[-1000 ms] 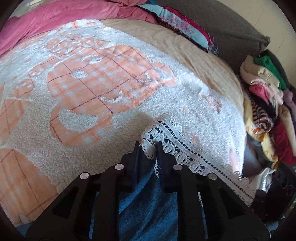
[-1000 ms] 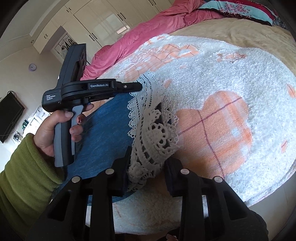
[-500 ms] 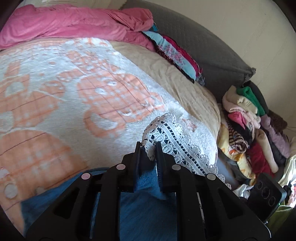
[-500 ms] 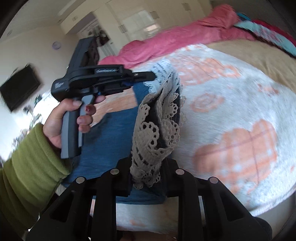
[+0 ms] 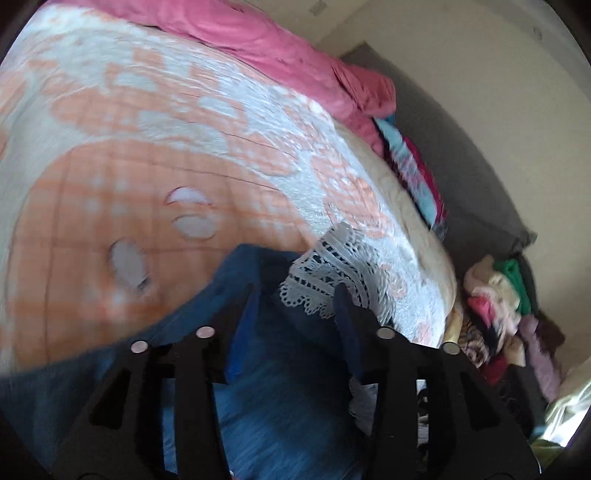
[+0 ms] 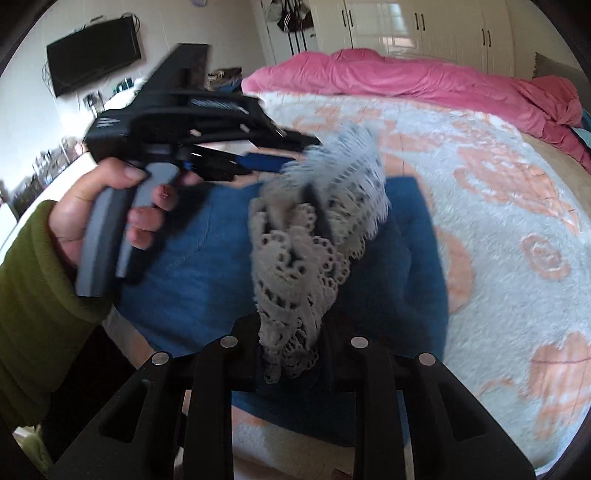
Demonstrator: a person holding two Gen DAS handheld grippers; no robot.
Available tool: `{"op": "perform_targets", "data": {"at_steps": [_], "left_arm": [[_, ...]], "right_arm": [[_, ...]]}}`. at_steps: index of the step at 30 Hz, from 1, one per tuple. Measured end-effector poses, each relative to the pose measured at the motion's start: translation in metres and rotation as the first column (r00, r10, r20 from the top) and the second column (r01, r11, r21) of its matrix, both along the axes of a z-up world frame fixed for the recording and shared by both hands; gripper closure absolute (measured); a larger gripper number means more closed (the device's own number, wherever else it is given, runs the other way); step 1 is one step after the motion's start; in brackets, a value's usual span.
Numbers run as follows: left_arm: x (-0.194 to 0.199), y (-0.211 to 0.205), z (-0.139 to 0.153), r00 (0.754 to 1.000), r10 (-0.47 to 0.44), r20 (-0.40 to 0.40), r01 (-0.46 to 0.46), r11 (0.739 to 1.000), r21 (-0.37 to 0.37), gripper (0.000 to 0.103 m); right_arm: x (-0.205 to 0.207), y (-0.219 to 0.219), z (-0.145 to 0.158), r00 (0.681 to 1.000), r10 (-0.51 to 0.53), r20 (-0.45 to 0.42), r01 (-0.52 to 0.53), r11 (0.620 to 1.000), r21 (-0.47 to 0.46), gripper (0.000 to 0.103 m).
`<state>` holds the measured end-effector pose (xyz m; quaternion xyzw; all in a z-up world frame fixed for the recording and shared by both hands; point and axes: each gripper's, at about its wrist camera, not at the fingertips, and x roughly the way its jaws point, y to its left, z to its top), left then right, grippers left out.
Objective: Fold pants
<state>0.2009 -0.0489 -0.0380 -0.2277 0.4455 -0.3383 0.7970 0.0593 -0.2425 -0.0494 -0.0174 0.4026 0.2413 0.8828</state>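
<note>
Blue denim pants [image 6: 207,266] with white lace hems [image 6: 295,266] lie on a fluffy white-and-orange blanket [image 6: 498,229]. My right gripper [image 6: 290,332] is shut on a bunch of lace hem and holds it above the denim. My left gripper [image 5: 295,291] has its jaws apart, the other lace hem [image 5: 325,273] lying between and just ahead of them over the denim [image 5: 280,398]. The left gripper also shows in the right wrist view [image 6: 295,155], held by a hand in a green sleeve, its tips at the raised lace.
A pink duvet [image 5: 280,48] lies along the bed's far side. A heap of clothes [image 5: 506,317] sits off the bed's edge at right. A patterned pillow [image 5: 417,177] rests near the grey headboard. A TV [image 6: 92,55] and wardrobes [image 6: 424,26] line the walls.
My left gripper has opened and let go of the lace hem. Both grippers swung across the bed, carrying the hems over the denim; the views are blurred by motion.
</note>
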Motion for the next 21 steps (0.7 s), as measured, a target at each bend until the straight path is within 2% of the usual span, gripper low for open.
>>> {"op": "perform_targets", "data": {"at_steps": [2,3,4,6,9,11,13,14,16,17,18,19,21], "left_arm": [[-0.004,0.014,-0.010,0.998,0.029,-0.062,-0.033,0.997,-0.069,0.063],[-0.004,0.016,-0.011,0.997,0.023,-0.072,-0.029,0.995,-0.095,0.058],[-0.002,0.018,-0.009,0.998,0.014,-0.069,-0.022,0.992,-0.124,0.056],[-0.002,0.021,-0.004,0.999,0.003,-0.053,-0.012,0.986,-0.168,0.043],[-0.001,0.017,-0.006,0.996,-0.041,-0.075,0.023,0.972,-0.232,0.039],[0.001,0.014,-0.010,0.995,-0.046,-0.090,0.026,0.977,-0.212,0.038],[0.001,0.008,-0.012,0.995,-0.021,-0.096,0.006,0.988,-0.156,0.038],[0.000,0.007,-0.013,0.996,-0.011,-0.090,-0.002,0.990,-0.140,0.042],[0.001,0.003,-0.012,0.998,0.004,-0.060,-0.010,0.996,-0.091,0.065],[0.002,0.002,-0.014,0.999,0.004,-0.052,-0.008,0.997,-0.076,0.086],[0.004,0.001,-0.016,0.999,0.004,-0.053,-0.008,0.997,-0.071,0.092],[0.006,0.001,-0.019,0.998,0.011,-0.067,-0.016,0.997,-0.081,0.092],[0.005,0.004,-0.015,0.998,0.011,-0.057,-0.017,0.995,-0.101,0.092]], "right_arm": [[-0.003,0.010,-0.005,1.000,0.012,0.028,-0.011,0.999,-0.050,0.079],[-0.007,0.015,-0.004,0.998,0.027,0.060,-0.021,0.996,-0.091,0.078],[-0.011,0.020,-0.002,0.995,0.044,0.094,-0.032,0.991,-0.128,0.078],[-0.017,0.025,-0.003,0.988,0.067,0.136,-0.043,0.984,-0.174,0.078],[-0.028,0.038,-0.003,0.975,0.115,0.189,-0.070,0.971,-0.228,0.078],[-0.038,0.048,-0.005,0.958,0.176,0.226,-0.105,0.951,-0.291,0.076],[-0.046,0.060,-0.010,0.937,0.238,0.255,-0.139,0.925,-0.354,0.071],[-0.049,0.063,-0.013,0.932,0.254,0.260,-0.145,0.915,-0.375,0.066],[-0.050,0.068,-0.017,0.928,0.272,0.254,-0.154,0.901,-0.405,0.066],[-0.051,0.068,-0.018,0.927,0.274,0.255,-0.155,0.901,-0.405,0.066],[-0.050,0.068,-0.018,0.929,0.270,0.252,-0.153,0.903,-0.403,0.066],[-0.048,0.067,-0.018,0.932,0.264,0.247,-0.150,0.904,-0.399,0.067],[-0.048,0.064,-0.011,0.936,0.253,0.245,-0.147,0.913,-0.380,0.084]]}}
